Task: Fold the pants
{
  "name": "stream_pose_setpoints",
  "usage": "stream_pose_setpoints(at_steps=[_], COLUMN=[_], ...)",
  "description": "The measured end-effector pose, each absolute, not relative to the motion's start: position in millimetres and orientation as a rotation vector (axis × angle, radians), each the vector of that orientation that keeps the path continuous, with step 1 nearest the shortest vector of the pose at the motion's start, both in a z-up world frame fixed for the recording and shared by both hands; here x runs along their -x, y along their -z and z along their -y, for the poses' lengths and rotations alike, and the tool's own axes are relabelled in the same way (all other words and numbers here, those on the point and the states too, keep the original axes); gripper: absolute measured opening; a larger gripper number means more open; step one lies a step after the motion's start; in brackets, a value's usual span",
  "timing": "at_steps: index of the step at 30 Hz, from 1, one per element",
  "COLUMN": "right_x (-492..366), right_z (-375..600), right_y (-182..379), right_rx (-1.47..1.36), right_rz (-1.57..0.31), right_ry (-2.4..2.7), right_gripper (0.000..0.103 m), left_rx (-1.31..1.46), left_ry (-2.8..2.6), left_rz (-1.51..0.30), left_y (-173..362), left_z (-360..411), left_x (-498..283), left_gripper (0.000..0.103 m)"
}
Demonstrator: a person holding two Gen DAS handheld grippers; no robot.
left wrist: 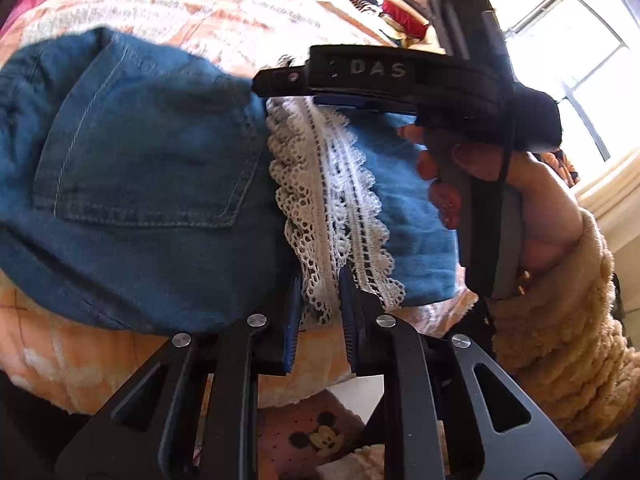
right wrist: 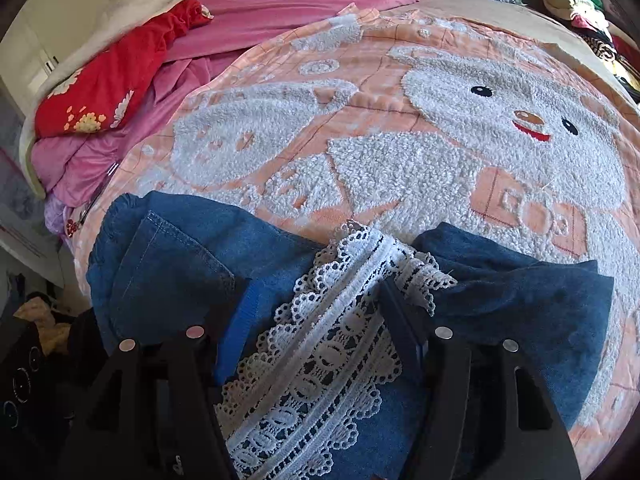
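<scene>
Blue denim pants (left wrist: 140, 160) with a back pocket lie bunched on the bed, and a white lace trim (left wrist: 320, 184) runs across them. My left gripper (left wrist: 321, 274) sits at the near edge of the pants, its two narrow-set fingers closed on the end of the lace. In the right wrist view the same pants (right wrist: 172, 272) and lace (right wrist: 328, 340) lie directly below. My right gripper (right wrist: 316, 286) stands wide open over them, the lace between its fingers untouched by the pads. From the left wrist view, the right gripper (left wrist: 262, 80) hovers over the far side of the pants.
An orange blanket (right wrist: 440, 140) with a white fleecy bear covers the bed. A pink quilt (right wrist: 280, 8) and a red pillow (right wrist: 112, 92) lie at the far left. Piled clothes (right wrist: 580, 4) sit far right. A hand in a cream fleece sleeve (left wrist: 560, 320) holds the right gripper.
</scene>
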State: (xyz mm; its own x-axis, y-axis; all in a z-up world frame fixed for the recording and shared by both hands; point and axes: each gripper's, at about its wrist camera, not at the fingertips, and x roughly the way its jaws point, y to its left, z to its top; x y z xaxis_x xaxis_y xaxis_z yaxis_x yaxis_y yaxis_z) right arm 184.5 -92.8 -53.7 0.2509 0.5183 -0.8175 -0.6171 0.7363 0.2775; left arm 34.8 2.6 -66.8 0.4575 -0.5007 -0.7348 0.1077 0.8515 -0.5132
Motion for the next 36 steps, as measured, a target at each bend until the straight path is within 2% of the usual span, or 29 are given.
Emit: stream_pose_setpoints(at_steps=[11,15,20,23,31,36], right_x=[-159.7,-139.1,-129.6,-129.9,-123.6,-112.0], right_z=[160.5,185.3,197.8,205.6,219.5,234.7], right_y=[-2.3,8.3,53.7,70.7,50.2,31.0], right_rx=[0.009,0.090,0.184,0.148,0.047,-0.004], right_rz=[-0.899,-0.909,-0.997,-0.989,-0.954,-0.904], right_ry=[-0.753,-0.693,-0.594,-0.585,-0.591,-0.576], right_gripper=[0.062,0.062,0.061,0.061,0.062,0.066], left_rx=[0.400,0.384,0.367,0.360,0.312,0.307], left_ry=[0.374,0.367,0.358,0.344,0.299,0.285], left_rz=[-1.034,-1.032,-1.031,-1.029,-0.997,-0.977], left_y=[63.2,62.6,62.5,59.0,53.1,46.3], left_z=[4.2,9.7,19.4,20.4,27.7,26.2], left_x=[-33.8,-34.3,-32.4,-32.4,-29.8,-25.6], left_gripper=[0.014,0.014,0.015,0.018,0.025,0.030])
